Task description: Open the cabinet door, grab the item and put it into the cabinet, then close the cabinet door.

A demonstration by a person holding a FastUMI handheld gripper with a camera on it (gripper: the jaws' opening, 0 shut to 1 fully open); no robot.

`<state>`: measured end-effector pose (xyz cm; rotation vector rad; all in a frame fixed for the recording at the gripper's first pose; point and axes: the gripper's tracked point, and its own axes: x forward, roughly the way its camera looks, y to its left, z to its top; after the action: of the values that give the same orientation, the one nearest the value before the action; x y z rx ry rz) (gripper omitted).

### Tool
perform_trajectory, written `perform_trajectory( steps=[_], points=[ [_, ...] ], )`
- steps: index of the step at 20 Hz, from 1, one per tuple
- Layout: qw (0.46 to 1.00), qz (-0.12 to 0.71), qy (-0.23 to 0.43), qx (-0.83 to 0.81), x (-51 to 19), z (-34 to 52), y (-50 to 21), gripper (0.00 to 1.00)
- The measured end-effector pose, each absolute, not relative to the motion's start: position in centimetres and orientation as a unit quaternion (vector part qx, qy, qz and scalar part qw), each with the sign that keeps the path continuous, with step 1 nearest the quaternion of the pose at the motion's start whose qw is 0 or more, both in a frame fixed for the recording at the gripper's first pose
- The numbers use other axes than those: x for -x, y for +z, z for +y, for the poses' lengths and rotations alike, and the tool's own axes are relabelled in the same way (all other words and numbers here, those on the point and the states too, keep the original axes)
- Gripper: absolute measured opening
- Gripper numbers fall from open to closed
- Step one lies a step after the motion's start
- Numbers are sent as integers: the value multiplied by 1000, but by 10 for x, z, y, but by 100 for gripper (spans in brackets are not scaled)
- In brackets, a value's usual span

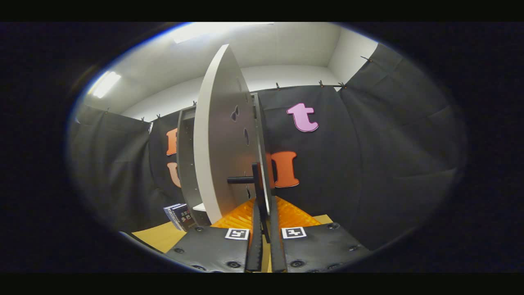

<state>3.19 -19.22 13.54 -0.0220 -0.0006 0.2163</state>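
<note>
The hand-held gripper (265, 223) has its two fingers drawn nearly together, with only a thin gap left, and the black handle (254, 180) of the cabinet door (223, 139) runs down into that gap. The fingers look closed on the handle's vertical bar, though the contact on each side is hard to make out. The white door stands swung out, edge-on just ahead of the fingers, with the cabinet (186, 164) body behind it. The item, a dark book-like box (179, 216), stands on the yellow counter (157, 237) beside the cabinet's base, left of the fingers.
</note>
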Motion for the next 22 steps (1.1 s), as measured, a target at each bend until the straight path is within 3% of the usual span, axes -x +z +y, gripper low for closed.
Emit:
perform_trajectory(
  steps=[6, 15, 22],
  points=[
    [998, 1, 62, 30, 0, -198, 118, 9],
    [997, -28, 37, 62, 118, -148, 106, 9],
    [983, -15, 169, 64, 137, -25, 67, 11]
  ],
)
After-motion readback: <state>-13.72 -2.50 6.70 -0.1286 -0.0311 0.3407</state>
